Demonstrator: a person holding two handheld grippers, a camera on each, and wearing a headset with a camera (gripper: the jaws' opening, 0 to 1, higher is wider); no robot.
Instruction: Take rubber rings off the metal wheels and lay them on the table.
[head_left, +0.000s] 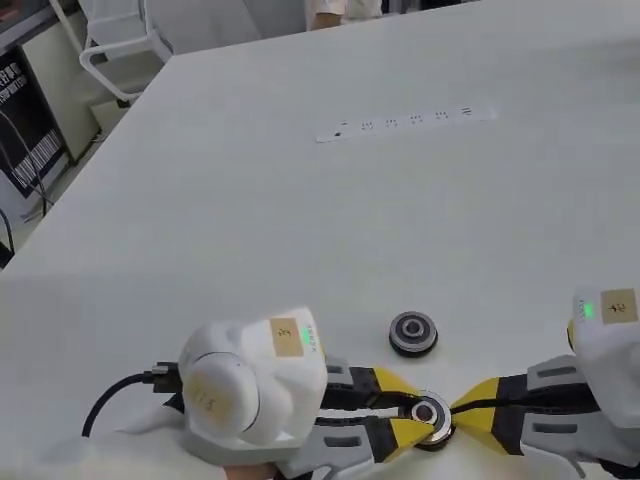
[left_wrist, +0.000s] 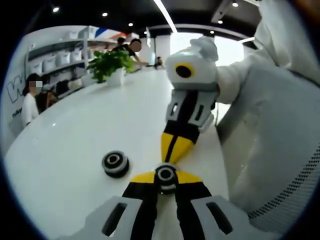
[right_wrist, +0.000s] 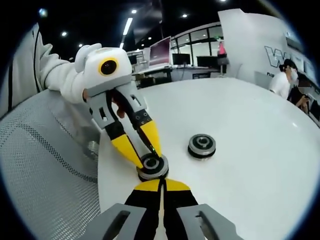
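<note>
two grippers meet nose to nose at the near edge of the white table (head_left: 300, 230), both held low and almost flat over it. the left gripper (head_left: 416, 418) reaches in from the left, a black cable (head_left: 110, 396) trailing from its rear, and its yellow fingers (right_wrist: 128, 148) stand narrowly apart, closed on either side of the near wheel (right_wrist: 152, 166), which sits on the tabletop between them. the right gripper (right_wrist: 161, 182) comes in from the opposite side with its jaws pressed together to a thin line, tips touching that wheel's rim; i cannot tell whether they pinch the dark rubber band there. a white sleeve (left_wrist: 272, 125) backs the right gripper. just beyond lies a second wheel (head_left: 413, 332), flat, apart from both grippers. well farther across the table rests a white power strip (head_left: 405, 122), and a white chair (head_left: 115, 50) stands past the far left corner.
</note>
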